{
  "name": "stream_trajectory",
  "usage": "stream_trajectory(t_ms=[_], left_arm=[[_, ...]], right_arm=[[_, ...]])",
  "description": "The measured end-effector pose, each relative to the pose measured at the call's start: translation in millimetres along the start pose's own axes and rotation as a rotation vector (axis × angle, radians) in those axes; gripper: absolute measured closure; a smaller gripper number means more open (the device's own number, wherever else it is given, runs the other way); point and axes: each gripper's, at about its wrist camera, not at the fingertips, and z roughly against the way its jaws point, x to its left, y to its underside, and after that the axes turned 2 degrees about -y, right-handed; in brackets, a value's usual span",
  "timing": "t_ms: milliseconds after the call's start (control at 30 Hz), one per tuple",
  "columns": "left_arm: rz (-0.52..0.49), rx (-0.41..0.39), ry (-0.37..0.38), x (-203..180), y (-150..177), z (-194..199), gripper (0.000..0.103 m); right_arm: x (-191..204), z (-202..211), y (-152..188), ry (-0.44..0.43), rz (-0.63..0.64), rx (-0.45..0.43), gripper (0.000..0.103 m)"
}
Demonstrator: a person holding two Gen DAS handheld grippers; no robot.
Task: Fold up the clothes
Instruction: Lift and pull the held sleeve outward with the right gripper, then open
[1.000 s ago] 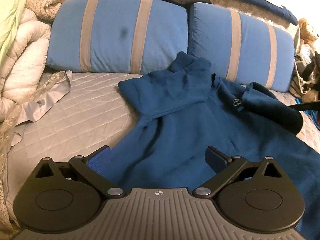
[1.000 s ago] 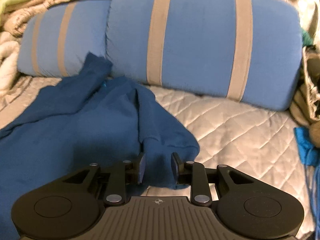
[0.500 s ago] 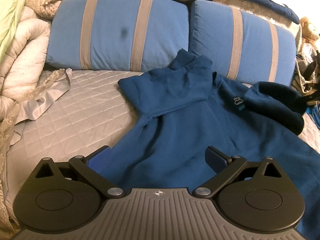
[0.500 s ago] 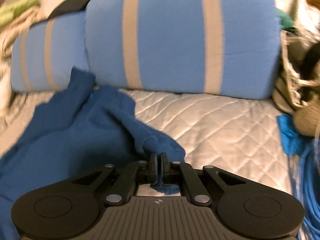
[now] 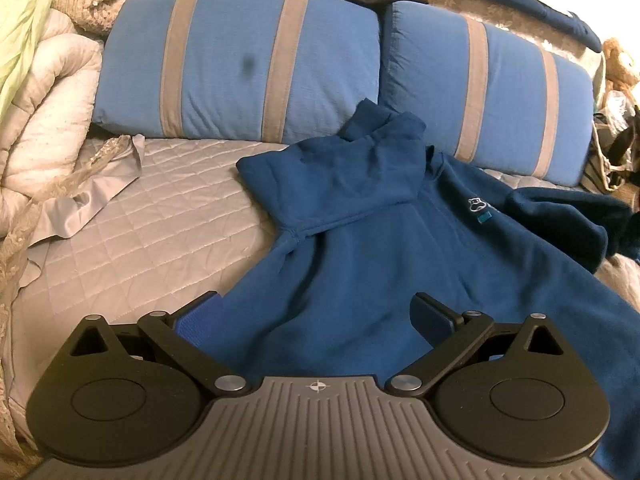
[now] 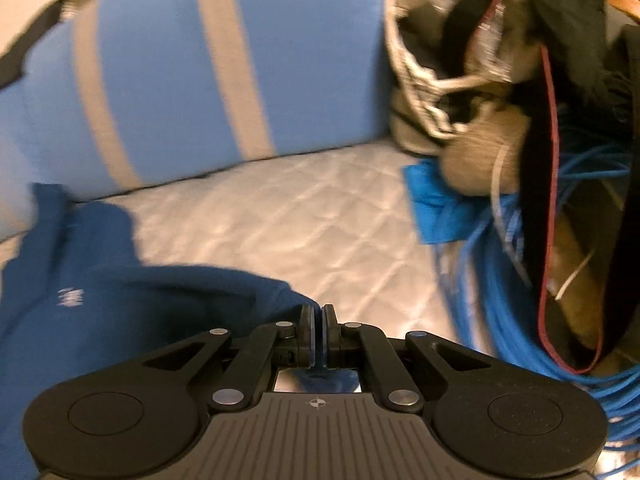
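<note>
Between clamped right tongs [image 6: 318, 330], hoodie sleeve [image 6: 224, 292]

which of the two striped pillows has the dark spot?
The left pillow in the left wrist view: a dark smudge sits between its two grey stripes. The right pillow shows none.

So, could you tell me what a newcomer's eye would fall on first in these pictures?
Most likely the dark blue hoodie sprawled across the grey quilted bed cover, below two blue pillows with tan stripes. Next, the right gripper, shut on the hoodie's sleeve, beside a tangle of blue cable.
</note>
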Motion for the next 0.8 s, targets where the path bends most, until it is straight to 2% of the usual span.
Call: stream_trajectory(t_ms=[100,167,200,267,300,433,600,800], left_arm=[[0.008,0.003,0.003,0.7,-0.5,-0.8,0.001],[0.011,0.005,0.004,0.9,-0.7,-1.3,0.001],[0.011,0.004,0.003,0.8,-0.8,-1.4,0.001],[0.012,0.004,0.004,0.8,-0.9,-1.4,0.001],[0.012,0.004,0.005,0.7,-0.9,-1.6,0.001],[0.011,0.000,0.004,0.5,-0.4,-1.4,0.001],[0.013,-0.007,0.010,1.7,1.4,-0.4,0.001],[0.042,-0.014,0.033,5.8,2.0,0.3,0.001]], right_arm=[[-10.9,-13.5,-0.5,0.039,-0.044,-0.102,0.092],[-15.7,-14.3,3.7,0.064,-0.109,-0.170,0.079],[-14.9,-15.0,6.5,0.061,-0.118,-0.180,0.076],[-12.2,-16.0,14.3,0.067,-0.134,-0.198,0.059],[-10.5,-16.3,19.0,0.074,-0.141,-0.205,0.056],[-14.6,-20.7,36.1,0.027,-0.218,-0.196,0.050],[-19.1,-40.9,50.1,-0.045,-0.341,-0.171,0.049],[-33.1,-71.3,52.8,-0.117,-0.523,-0.186,0.049]])
